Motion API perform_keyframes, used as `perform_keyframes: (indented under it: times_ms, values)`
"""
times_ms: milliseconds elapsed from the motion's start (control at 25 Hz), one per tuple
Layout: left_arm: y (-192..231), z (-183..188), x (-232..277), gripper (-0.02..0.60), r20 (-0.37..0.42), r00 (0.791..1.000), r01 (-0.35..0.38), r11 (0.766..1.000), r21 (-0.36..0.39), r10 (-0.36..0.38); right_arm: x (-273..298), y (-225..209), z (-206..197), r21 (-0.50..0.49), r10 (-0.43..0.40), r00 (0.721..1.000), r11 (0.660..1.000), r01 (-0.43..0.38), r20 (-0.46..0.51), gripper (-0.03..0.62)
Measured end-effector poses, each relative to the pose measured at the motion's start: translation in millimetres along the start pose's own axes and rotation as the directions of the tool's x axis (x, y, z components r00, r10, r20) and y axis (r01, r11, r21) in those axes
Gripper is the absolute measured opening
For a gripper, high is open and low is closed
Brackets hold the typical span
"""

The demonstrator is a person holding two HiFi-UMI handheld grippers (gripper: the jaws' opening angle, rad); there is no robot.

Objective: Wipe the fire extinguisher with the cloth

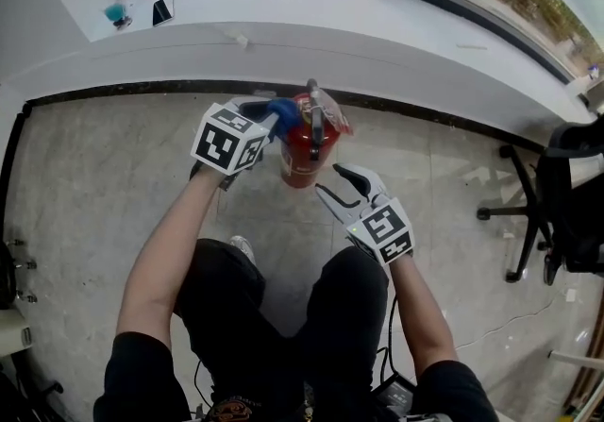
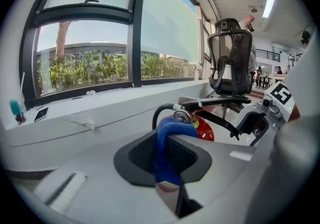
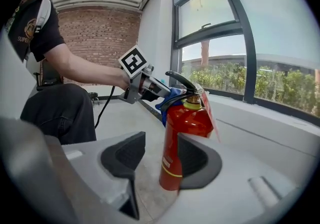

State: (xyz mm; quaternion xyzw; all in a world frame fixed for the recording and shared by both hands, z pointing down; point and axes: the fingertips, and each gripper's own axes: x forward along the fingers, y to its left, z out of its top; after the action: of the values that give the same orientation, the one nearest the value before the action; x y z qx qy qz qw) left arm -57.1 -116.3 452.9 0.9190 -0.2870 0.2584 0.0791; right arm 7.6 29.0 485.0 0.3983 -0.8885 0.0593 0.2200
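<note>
Fire extinguisher (image 1: 304, 154) stands upright on the floor (image 1: 94, 194) before the person (image 1: 255, 316). The left gripper (image 2: 167, 162) has its jaws closed on the blue cloth (image 2: 172, 130), close to the valve (image 2: 182, 116). The right gripper (image 3: 155, 155) is wide open beside the red body; it should probably steady the cylinder before wiping. No container shows.

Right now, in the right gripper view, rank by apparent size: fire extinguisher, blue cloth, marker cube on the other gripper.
1. fire extinguisher, by far the largest.
2-3. marker cube and blue cloth look about alike; the cloth is partly hidden behind the extinguisher, so I won't rank them.
</note>
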Motion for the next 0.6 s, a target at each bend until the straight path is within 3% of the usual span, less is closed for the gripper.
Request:
perform_keyframes:
  times_ms: [120,320,600]
  values:
    - [8.7,8.5,11.0,0.048,-0.013,1.0,-0.001,0.998,0.068,0.002,-6.0,-8.5,1.5,0.003,-0.033,0.999,0.999,0.033,-0.002,0.189]
    - [14.0,25.4,35.8,0.048,-0.022,0.999,0.04,0.984,0.171,-0.037,-19.3,-22.6,2.1,-0.002,-0.085,0.996,0.996,0.085,-0.013,0.114]
    - [14.3,35.9,64.9,0.043,-0.037,0.996,0.09,0.978,0.186,-0.084,-33.2,-35.9,-12.2,0.014,-0.135,0.99,0.991,0.136,-0.049,0.093]
